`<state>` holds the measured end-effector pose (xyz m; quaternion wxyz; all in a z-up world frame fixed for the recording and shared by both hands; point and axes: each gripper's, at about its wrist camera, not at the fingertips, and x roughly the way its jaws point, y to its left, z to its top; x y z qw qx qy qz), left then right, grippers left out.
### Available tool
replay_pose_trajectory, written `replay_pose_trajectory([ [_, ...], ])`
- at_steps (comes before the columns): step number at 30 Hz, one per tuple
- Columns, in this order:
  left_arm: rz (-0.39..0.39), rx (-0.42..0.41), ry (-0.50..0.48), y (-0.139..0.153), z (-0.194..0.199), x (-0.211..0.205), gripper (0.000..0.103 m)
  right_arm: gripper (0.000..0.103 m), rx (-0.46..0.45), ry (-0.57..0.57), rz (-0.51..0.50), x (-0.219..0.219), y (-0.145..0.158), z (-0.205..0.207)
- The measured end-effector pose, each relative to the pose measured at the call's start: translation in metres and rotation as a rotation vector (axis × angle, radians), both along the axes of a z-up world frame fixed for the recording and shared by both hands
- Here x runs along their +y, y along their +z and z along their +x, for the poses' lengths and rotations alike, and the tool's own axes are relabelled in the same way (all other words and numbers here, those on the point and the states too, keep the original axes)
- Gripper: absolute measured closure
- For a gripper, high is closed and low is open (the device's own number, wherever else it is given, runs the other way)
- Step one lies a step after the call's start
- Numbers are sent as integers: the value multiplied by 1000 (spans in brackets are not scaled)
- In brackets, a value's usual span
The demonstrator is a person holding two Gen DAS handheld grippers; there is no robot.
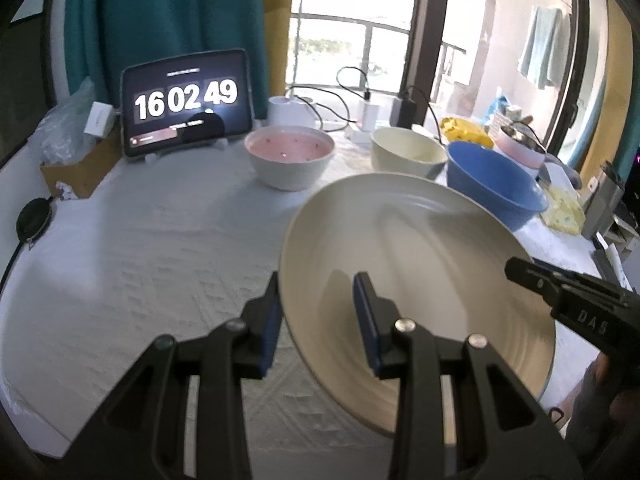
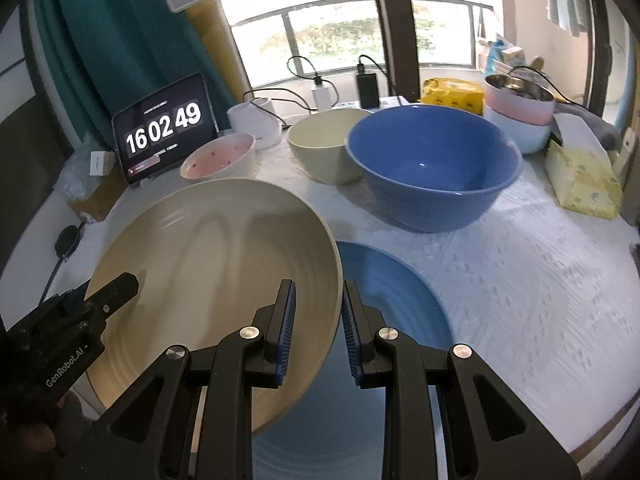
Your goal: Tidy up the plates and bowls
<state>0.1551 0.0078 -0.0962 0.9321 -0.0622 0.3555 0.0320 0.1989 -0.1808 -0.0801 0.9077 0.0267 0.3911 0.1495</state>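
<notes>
Item one: cream plate (image 2: 208, 272), held tilted above the tabletop (image 1: 140, 248) between my two claws. My left claw (image 1: 318, 320) is clamped on its left rim, one blue pad outside the rim and one on the inner face. My right claw (image 2: 318, 328) is clamped on the opposite rim in the same way.

Item two: blue plate (image 2: 396, 292), flat on the tabletop just beyond and under my right claw. Only the right wrist view shows it; the cream plate and the claw cover its near and left parts.

Item three: blue bowl (image 2: 434, 164), ahead of my right claw, upright. In the left wrist view the cream plate cuts off its lower left side.

Item four: cream bowl (image 2: 326, 148), touching or just beside the blue bowl on its left; I cannot tell which.

Item five: pink-lined bowl (image 1: 289, 156), ahead of my left claw, well apart from the held plate.

Item six: stacked pink and pale bowls (image 2: 520, 116), far right of my right claw, with something metallic on top, hard to make out.

Background lot: tablet (image 1: 186, 102) showing a clock, chargers and cables (image 2: 340, 80), yellow tissue pack (image 2: 580, 180).
</notes>
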Motion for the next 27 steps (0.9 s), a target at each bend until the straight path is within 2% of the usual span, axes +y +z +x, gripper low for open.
replay_pose_trajectory([
  [12,24,41,-74,-8,0,-37,67,77,15,-66,18,-39,-8,-12],
  [27,63,110,-138,-24,-1,-68,66,76,39,-119,20,-63,-19,-20],
])
